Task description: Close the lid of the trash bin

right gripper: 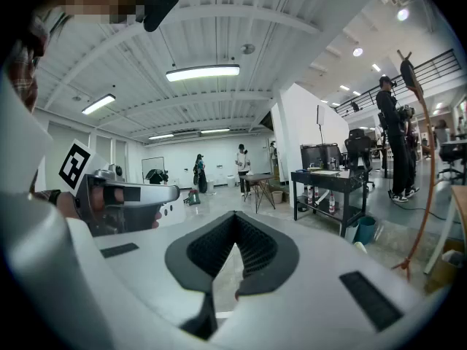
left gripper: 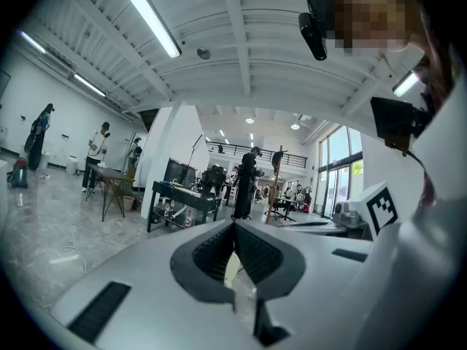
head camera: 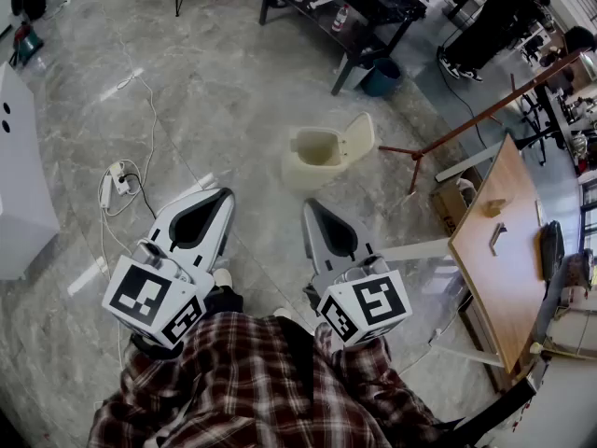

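Note:
In the head view a cream trash bin (head camera: 315,153) stands on the grey floor ahead of me. Its lid (head camera: 359,138) is tipped up and back on the right side, leaving the inside open. My left gripper (head camera: 222,194) and right gripper (head camera: 309,205) are held side by side near my body, well short of the bin and touching nothing. Both are shut with their tips together and nothing between them. The left gripper view shows the jaws (left gripper: 233,226) pointing across the room. A sliver of cream, possibly the bin, shows through their gap. The right gripper (right gripper: 233,217) also points level, with the left gripper (right gripper: 120,195) beside it.
A wooden table (head camera: 504,241) stands at the right. A leaning wooden pole stand (head camera: 466,124) is just right of the bin. A black shelf rack (head camera: 359,7) and teal bucket (head camera: 381,77) lie beyond. A power strip with cable (head camera: 117,183) and a white cabinet (head camera: 19,185) are left.

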A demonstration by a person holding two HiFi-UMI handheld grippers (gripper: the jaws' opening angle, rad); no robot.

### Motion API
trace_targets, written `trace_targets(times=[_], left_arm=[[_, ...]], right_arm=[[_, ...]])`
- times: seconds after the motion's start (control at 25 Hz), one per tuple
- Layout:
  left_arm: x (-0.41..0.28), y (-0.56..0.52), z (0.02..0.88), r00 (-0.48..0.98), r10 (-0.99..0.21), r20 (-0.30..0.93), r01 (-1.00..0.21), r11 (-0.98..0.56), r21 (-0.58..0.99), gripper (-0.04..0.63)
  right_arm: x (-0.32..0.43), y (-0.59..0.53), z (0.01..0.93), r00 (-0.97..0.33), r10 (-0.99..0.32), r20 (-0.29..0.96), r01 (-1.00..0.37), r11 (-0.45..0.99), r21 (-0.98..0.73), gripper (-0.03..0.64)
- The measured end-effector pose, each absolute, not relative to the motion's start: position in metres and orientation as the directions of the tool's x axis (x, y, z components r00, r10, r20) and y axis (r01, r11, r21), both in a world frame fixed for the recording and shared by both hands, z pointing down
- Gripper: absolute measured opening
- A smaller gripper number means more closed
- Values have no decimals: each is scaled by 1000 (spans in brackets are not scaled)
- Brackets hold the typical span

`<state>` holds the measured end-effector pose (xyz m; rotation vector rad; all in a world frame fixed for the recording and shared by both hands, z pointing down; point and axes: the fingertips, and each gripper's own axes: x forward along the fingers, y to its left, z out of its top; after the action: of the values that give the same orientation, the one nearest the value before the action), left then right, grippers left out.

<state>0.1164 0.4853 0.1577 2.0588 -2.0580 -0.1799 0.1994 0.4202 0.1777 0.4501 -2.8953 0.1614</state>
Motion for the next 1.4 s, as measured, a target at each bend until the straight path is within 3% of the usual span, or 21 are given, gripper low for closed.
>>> trace_targets(times=[0.28,0.64,1.4], left_arm=[[44,478,173,55,-994,92,-963,-29,268,11],[3,430,207,111,-985,133,-947,-64,315,9],[-61,204,179,141,-985,103,-954,-107,280,11]], right_arm=[[134,412,189,-908,-340,246,-371,924,-94,11],[105,370,219,-871,-387,303,-436,893,-111,11],[44,151,201,-863,-417,287,-456,886,-85,11]])
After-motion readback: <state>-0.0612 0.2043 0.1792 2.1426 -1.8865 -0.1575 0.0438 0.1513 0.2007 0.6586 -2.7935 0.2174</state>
